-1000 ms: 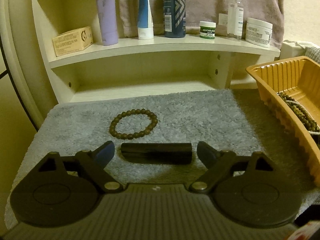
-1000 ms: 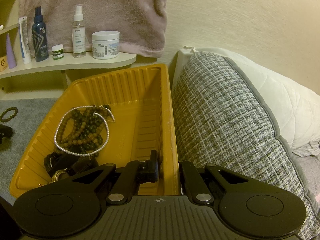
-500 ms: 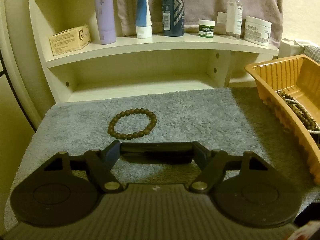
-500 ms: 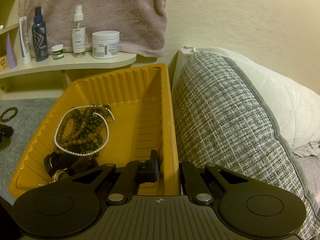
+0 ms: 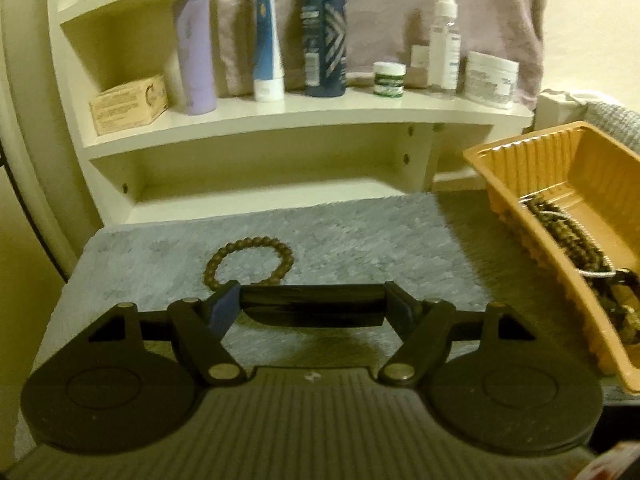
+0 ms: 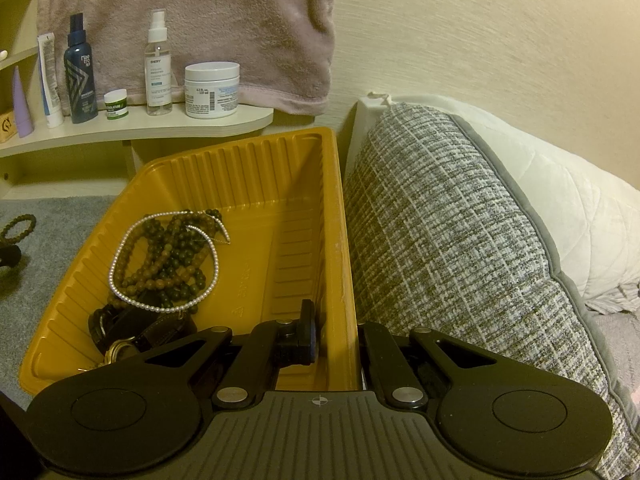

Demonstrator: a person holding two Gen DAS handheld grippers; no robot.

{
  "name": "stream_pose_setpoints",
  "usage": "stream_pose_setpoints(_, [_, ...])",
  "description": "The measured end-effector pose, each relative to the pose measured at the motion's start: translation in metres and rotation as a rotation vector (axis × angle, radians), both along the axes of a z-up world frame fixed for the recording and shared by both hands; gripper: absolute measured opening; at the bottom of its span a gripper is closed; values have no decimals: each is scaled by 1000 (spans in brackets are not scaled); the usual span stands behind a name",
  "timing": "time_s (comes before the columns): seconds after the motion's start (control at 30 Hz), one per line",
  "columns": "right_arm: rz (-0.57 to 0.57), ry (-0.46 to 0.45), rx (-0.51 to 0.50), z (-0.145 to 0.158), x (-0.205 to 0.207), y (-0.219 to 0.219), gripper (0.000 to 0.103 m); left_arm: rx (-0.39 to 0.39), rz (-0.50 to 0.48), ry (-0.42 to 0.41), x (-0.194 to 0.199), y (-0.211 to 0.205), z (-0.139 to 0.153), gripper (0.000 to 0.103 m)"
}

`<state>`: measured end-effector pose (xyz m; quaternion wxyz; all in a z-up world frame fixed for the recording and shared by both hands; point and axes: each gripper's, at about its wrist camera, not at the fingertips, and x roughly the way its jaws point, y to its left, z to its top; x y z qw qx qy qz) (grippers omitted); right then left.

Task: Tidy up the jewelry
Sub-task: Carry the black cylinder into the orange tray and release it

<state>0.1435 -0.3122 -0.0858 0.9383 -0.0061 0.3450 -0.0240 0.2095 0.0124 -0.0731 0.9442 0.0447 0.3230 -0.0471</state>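
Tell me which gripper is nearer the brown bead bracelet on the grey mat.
Left. The left gripper sits just in front of the bead bracelet, clamped on a black bar. The right gripper is off at the yellow tray, pinching its side wall.

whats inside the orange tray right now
In the orange tray: a white pearl strand looped over tangled brown and green bead necklaces, with a dark leather strap nearer the camera. Anything beneath the pile, or behind the right gripper, is hidden.
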Motion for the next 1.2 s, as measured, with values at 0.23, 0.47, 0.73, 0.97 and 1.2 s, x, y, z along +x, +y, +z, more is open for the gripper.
stream_pose_setpoints(0.23, [1, -1, 0, -1, 0, 0, 4, -45, -90, -35, -9, -17, 16, 74])
stream_pose_setpoints(0.47, [1, -1, 0, -1, 0, 0, 4, -104, -216, -50, -20, -47, 31, 74])
stream_pose_setpoints(0.73, [0, -1, 1, 0, 0, 0, 4, -151, -400, -53, -35, -89, 43, 74])
stream_pose_setpoints(0.97, [0, -2, 2, -1, 0, 1, 4, -123, -539, -45, -45, -120, 43, 74])
stream_pose_setpoints(1.2, [0, -2, 3, 0, 0, 2, 4, -116, -599, -29, -45, -133, 40, 74])
